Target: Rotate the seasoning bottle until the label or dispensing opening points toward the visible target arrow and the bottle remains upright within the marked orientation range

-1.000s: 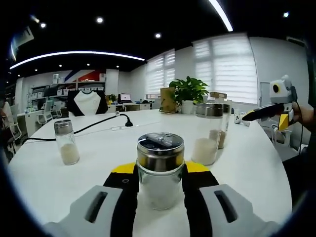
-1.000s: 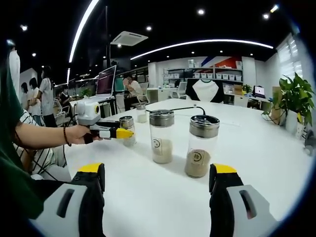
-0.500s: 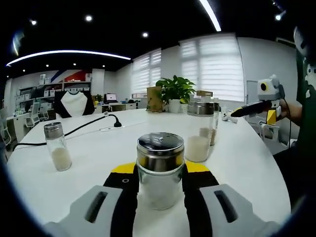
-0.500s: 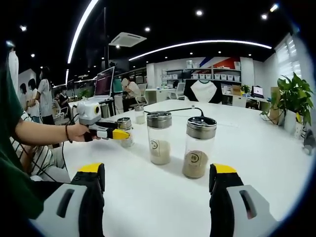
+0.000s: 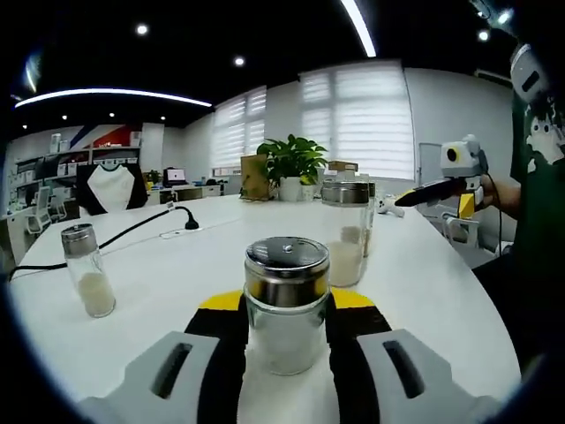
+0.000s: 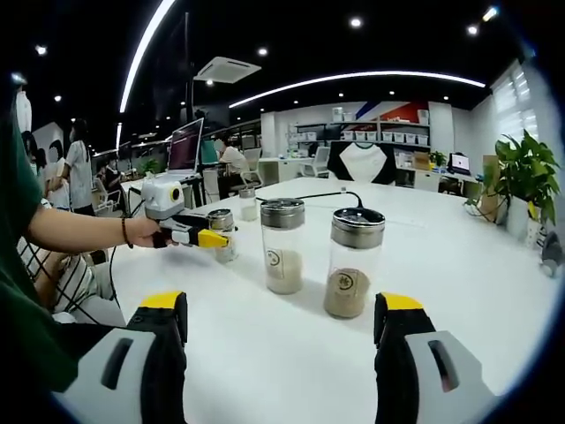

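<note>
Left gripper jaws clenched on short glass seasoning bottle with steel shaker lid, upright on white counter. Right gripper jaws released, idle. Step: rotating. Next: twist, keep vertical; target arrow not visible.

Free room and obstacles about the seasoning bottle. The left claw stood closed on the bottle, its jaws filling both flanks. To the bottle's left in the left gripper view, bare white bench ran clear to a small shaker well apart; a black cable lay farther back. Behind and to the right, two tall jars barred the way, one behind the other. In the right gripper view, the light-filled jar and the brown-filled jar stood near each other with a passable gap between; bare bench lay before the right claw, its jaws wide apart.
</note>
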### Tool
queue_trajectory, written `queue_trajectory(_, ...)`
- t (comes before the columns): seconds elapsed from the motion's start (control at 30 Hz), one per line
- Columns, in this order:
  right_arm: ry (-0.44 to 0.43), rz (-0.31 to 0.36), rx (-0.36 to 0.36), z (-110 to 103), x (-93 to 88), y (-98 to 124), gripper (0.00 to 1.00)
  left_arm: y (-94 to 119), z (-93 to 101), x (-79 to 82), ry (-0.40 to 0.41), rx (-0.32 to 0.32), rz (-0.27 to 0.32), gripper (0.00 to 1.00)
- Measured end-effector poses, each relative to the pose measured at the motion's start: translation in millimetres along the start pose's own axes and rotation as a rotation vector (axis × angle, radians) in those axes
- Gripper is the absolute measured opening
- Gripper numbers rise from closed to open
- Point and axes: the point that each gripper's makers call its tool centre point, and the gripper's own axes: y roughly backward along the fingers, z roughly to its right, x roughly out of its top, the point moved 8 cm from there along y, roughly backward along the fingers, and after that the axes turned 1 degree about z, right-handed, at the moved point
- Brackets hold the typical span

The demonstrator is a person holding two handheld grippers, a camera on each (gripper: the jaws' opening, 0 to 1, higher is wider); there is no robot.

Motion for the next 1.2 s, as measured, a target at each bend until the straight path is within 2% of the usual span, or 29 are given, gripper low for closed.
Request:
queue_trajectory(0.2, 0.000, -0.004, 0.001, 0, -0.3, 0, 0.89, 0, 0.0, -0.7, 0.029, -0.002, 0.000, 0.36)
queue_trajectory(0.27, 0.001, -0.004, 0.000, 0, -0.3, 0, 0.89, 1, -0.5, -2.9, 0.148, 0.032, -0.020, 0.39)
queue_trajectory(0.37, 0.000, -0.005, -0.001, 0, -0.8, 0, 0.89, 4, -6.5, -1.6, 0.160, 0.081, 0.035, 0.54)
queue_trajectory(0.43, 0.000, -0.007, -0.002, 1, -1.2, 0, 0.89, 10, -6.1, 1.3, 0.167, 0.098, 0.053, 0.57)
queue_trajectory(0.53, -0.003, -0.009, -0.003, 1, -2.2, 1, 0.89, 14, 0.6, 6.9, 0.151, 0.093, 0.046, 0.58)
queue_trajectory(0.67, -0.007, -0.011, -0.001, 1, -2.8, -1, 0.89, 19, 8.0, 12.9, 0.117, 0.152, 0.025, 0.67)
queue_trajectory(0.73, -0.007, -0.007, 0.003, 1, -2.0, -1, 0.89, 22, 10.5, 14.8, 0.111, 0.195, 0.017, 0.67)
queue_trajectory(0.77, -0.012, -0.007, 0.000, 1, -1.7, -2, 0.89, 25, 10.4, 13.5, 0.082, 0.251, -0.033, 0.67)
queue_trajectory(0.8, -0.013, -0.005, -0.001, 1, -1.5, -2, 0.89, 25, 11.1, 13.2, 0.076, 0.278, -0.046, 0.67)
queue_trajectory(0.9, -0.015, -0.007, 0.002, 1, -1.5, -3, 0.89, 26, 19.2, 15.6, 0.086, 0.319, -0.035, 0.69)
queue_trajectory(0.97, -0.011, -0.010, 0.003, 1, -1.7, -3, 0.89, 27, 23.2, 16.0, 0.082, 0.345, -0.045, 0.69)
queue_trajectory(1.0, -0.012, -0.010, 0.002, 1, -1.8, -3, 0.89, 28, 24.7, 15.3, 0.081, 0.386, -0.063, 0.69)
queue_trajectory(1.2, -0.016, -0.012, 0.000, 1, -2.7, -2, 0.89, 24, 36.1, 17.8, 0.103, 0.474, -0.060, 0.68)
